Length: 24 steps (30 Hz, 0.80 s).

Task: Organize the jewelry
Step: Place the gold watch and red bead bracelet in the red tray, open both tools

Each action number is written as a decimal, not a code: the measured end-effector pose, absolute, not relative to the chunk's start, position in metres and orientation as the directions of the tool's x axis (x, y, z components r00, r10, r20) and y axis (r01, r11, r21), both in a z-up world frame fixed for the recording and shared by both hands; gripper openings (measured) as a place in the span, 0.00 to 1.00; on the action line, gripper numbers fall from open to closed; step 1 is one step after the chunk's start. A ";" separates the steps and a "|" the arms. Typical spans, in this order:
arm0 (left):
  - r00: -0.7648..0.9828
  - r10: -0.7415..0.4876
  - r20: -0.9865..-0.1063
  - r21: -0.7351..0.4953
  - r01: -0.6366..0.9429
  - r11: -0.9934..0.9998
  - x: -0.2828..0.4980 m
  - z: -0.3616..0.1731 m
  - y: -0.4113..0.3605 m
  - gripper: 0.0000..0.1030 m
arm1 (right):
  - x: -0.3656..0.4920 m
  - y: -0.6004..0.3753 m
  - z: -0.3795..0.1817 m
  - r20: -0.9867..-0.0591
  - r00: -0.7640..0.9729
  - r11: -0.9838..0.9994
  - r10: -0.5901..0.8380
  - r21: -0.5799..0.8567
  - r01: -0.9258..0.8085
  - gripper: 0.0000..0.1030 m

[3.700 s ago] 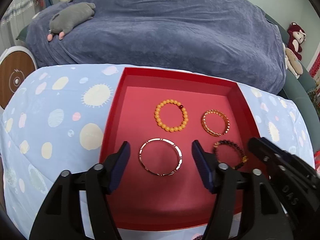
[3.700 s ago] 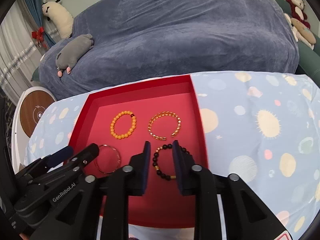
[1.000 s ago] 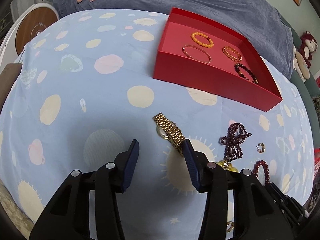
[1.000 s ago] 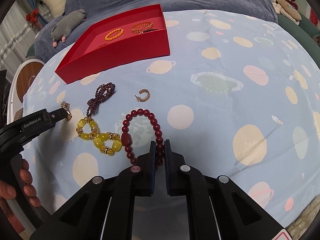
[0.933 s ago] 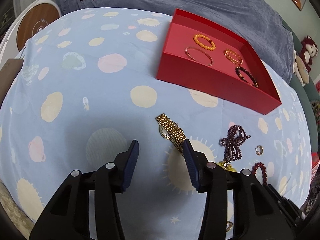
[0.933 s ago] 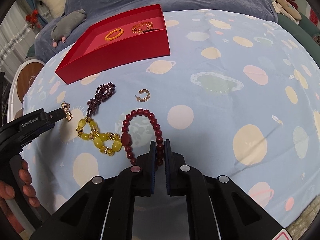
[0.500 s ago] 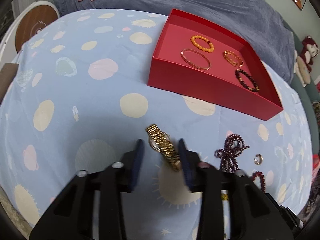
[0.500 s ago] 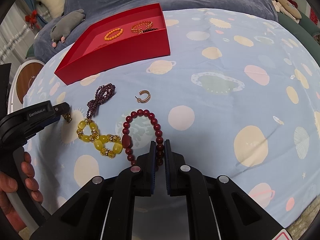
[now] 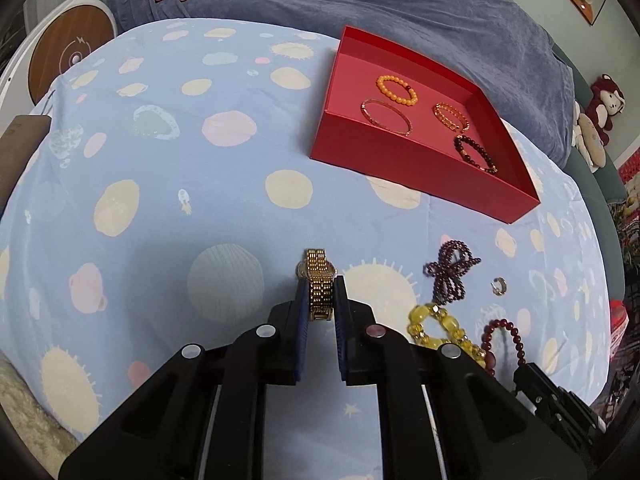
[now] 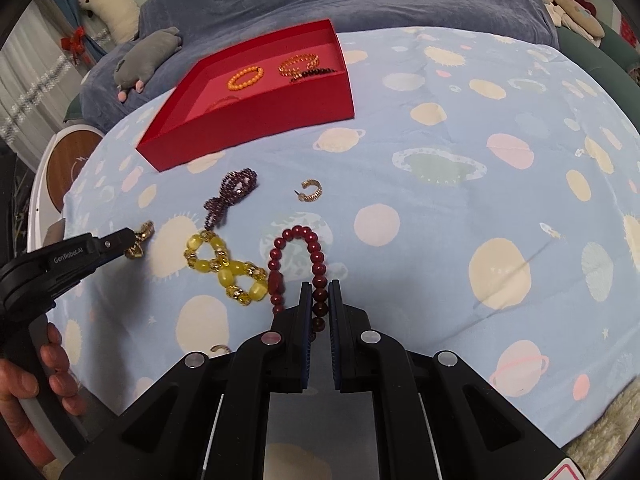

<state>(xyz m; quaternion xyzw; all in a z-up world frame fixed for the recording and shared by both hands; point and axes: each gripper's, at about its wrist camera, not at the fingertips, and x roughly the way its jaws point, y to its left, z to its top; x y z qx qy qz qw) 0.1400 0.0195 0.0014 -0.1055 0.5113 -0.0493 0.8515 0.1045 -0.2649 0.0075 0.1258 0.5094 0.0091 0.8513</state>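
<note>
Two hand-held grippers work a scatter of jewelry on a planet-print blue bedsheet (image 9: 168,208), each fastened on a piece for the red box (image 9: 404,162) that stands ahead of them.

The left gripper (image 9: 320,300) has its jaws closing on a gold watch (image 9: 319,280), whose link band runs between the blue pads while its face pokes out just past the tips; the pads appear to press the band from both sides. The right gripper (image 10: 320,300) is clamped tight on a dark red bead bracelet (image 10: 308,264), with the loop lying forward of the jaws on the sheet.

The step in hand looks like the pick-up: both pieces gripped, neither yet carried. Inside the box already lie an orange bead bracelet (image 9: 397,89), a thin bangle (image 9: 386,117), a gold chain bracelet (image 9: 451,117) and a dark bead bracelet (image 9: 475,154).

Just to the right of the left gripper lie a yellow bead bracelet (image 9: 440,328), a purple bead strand (image 9: 450,272) twisted into a bow and a small hoop earring (image 9: 498,286) (all waiting on the sheet).

The next move probably calls for a firm hold, a lift clear of the cloth, and a carry forward over the box's near wall to a bare patch of its floor. The bead loop will likely swing when raised, so it needs height over that wall.
</note>
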 end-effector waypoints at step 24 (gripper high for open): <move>0.512 -0.264 -0.817 -0.257 0.086 0.963 0.130 0.062 0.001 0.11 | 0.120 -0.273 0.070 -0.784 0.596 0.952 0.172 0.287 0.102 0.07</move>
